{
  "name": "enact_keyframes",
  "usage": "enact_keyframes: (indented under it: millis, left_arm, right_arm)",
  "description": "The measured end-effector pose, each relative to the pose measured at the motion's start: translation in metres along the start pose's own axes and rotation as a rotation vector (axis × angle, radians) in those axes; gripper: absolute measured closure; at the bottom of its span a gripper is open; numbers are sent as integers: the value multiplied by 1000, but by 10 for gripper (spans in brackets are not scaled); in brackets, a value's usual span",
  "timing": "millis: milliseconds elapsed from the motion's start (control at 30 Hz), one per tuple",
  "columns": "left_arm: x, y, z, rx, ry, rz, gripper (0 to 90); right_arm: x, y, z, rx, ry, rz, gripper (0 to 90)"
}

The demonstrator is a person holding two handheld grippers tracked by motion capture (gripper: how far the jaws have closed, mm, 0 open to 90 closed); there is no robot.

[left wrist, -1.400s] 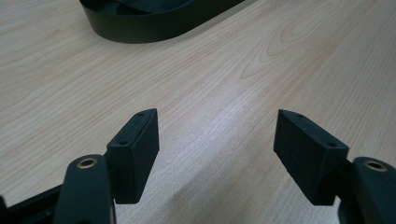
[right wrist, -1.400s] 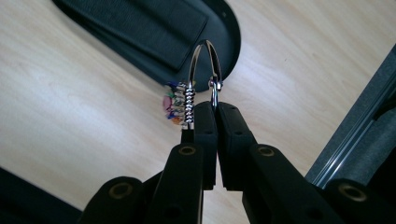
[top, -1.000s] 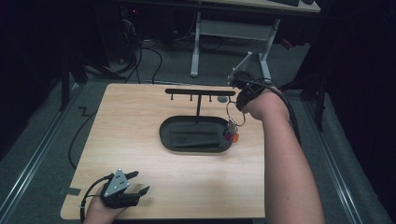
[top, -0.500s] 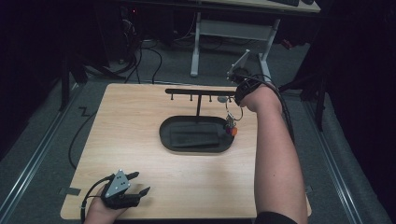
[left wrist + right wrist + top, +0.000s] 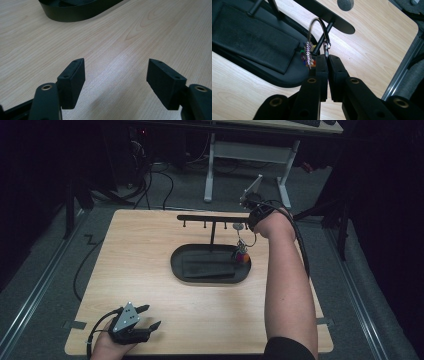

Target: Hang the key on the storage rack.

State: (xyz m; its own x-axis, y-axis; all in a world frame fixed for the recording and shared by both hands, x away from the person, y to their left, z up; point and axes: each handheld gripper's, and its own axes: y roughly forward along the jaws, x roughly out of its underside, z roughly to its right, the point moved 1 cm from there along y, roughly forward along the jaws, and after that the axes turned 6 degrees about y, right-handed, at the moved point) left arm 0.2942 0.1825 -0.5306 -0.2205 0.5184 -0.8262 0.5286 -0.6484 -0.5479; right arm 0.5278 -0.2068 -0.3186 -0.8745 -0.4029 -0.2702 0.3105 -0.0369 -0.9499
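Note:
A black rack (image 5: pixel 215 218) with short pegs under its bar stands in a black oval tray (image 5: pixel 175 265). My right gripper (image 5: pixel 247 231) is at the bar's right end, shut on a keychain (image 5: pixel 241 254). In the right gripper view the jaws (image 5: pixel 327 58) pinch the clasp of its metal ring (image 5: pixel 319 27). The ring arches up against a peg (image 5: pixel 323 37) under the bar (image 5: pixel 329 15); a colourful beaded charm (image 5: pixel 308 56) dangles beside the pads. My left gripper (image 5: pixel 153 316) rests open near the table's front left edge, nothing between its jaws (image 5: pixel 116 77).
A dark pad (image 5: pixel 257 37) lies inside the tray, whose rim (image 5: pixel 75 12) is ahead of the left gripper. The right forearm (image 5: pixel 290 285) stretches over the table's right side. A desk frame (image 5: pixel 250 155) and cables lie on the floor beyond the table.
The right hand has shifted a little left toward the bar's end, carrying the keychain up to the peg. The left gripper has stayed put.

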Motion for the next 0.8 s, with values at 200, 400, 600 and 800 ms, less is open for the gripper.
enact_keyframes:
  millis: [200,400,600,800]
  left_arm:
    - [0,-2,-1,-3,-2,5,318]
    - [0,-2,0,1,3,2,318]
    - [-1,0,0,7,13,-6,318]
    - [-1,1,1,8,17,-7,318]
  right_arm:
    - [-2,3,3,-1,11,5,863]
    - [-2,4,1,19,24,6,817]
    - [3,6,1,29,37,33,775]
    - [11,1,2,32,43,48,713]
